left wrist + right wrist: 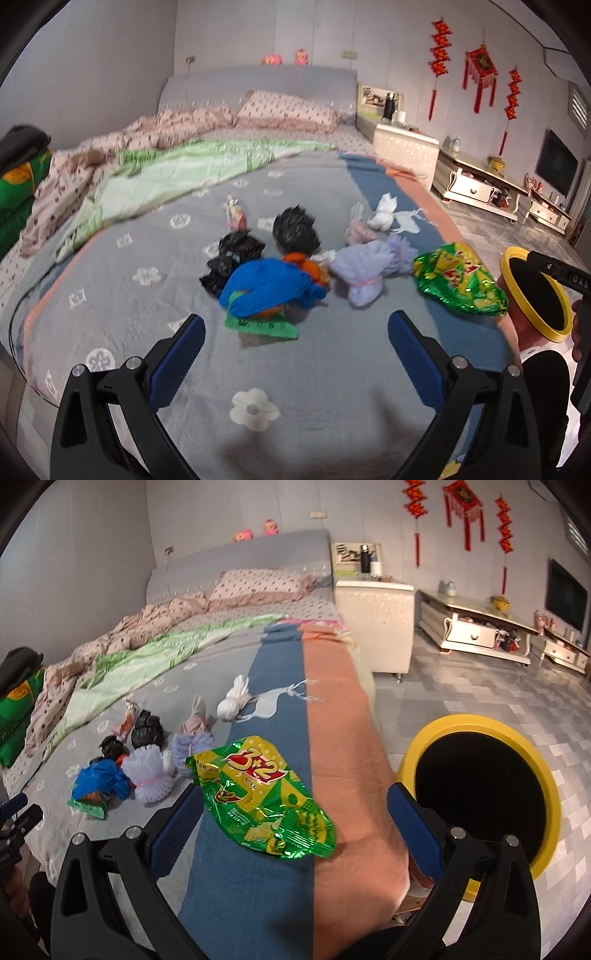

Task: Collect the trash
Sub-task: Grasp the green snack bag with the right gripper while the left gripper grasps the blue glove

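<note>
Trash lies in a cluster on the bed: a blue bag (269,286) (99,775), black bags (295,227) (147,727), lilac foam nets (369,269) (149,771), a white knotted bag (384,212) (234,701) and a green snack wrapper (458,280) (264,794). A yellow-rimmed bin (535,295) (480,797) stands on the floor beside the bed. My left gripper (295,354) is open and empty, just short of the blue bag. My right gripper (295,830) is open and empty, its fingers either side of the green wrapper.
The bed (258,886) has a grey, blue and salmon cover, a green quilt (166,177) and pillows (288,110) at the back. A white nightstand (373,616) and a low TV cabinet (480,627) stand on the tiled floor (480,701) to the right.
</note>
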`<move>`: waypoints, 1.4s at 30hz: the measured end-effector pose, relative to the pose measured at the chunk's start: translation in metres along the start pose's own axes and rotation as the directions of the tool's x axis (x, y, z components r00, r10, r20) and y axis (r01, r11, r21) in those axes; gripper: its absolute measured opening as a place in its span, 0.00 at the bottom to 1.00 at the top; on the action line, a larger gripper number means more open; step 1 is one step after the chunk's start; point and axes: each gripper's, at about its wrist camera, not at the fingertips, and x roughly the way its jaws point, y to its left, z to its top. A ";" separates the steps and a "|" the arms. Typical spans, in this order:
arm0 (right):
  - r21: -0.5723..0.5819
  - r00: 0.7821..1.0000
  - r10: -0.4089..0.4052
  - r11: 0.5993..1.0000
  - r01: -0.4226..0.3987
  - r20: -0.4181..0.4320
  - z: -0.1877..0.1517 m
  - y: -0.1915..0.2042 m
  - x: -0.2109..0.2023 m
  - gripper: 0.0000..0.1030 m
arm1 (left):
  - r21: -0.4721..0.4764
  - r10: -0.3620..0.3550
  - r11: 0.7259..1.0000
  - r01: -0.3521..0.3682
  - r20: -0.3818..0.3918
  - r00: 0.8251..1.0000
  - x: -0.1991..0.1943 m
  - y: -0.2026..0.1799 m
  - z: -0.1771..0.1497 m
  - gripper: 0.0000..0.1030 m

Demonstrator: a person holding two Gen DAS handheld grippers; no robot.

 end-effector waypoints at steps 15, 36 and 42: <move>-0.101 0.984 0.018 0.994 -0.036 -0.175 0.010 0.029 0.080 0.92 | -0.105 0.041 0.993 -0.053 -0.106 0.993 0.070 0.057 0.016 0.93; -0.027 0.964 0.085 0.995 -0.094 -0.252 0.011 0.018 0.123 0.89 | -0.016 -0.011 1.000 0.009 -0.180 0.984 0.129 0.034 0.039 0.66; -0.008 0.954 0.109 0.993 -0.116 -0.278 0.006 0.015 0.129 0.62 | 0.038 0.000 0.999 0.006 -0.169 0.986 0.134 0.026 0.040 0.30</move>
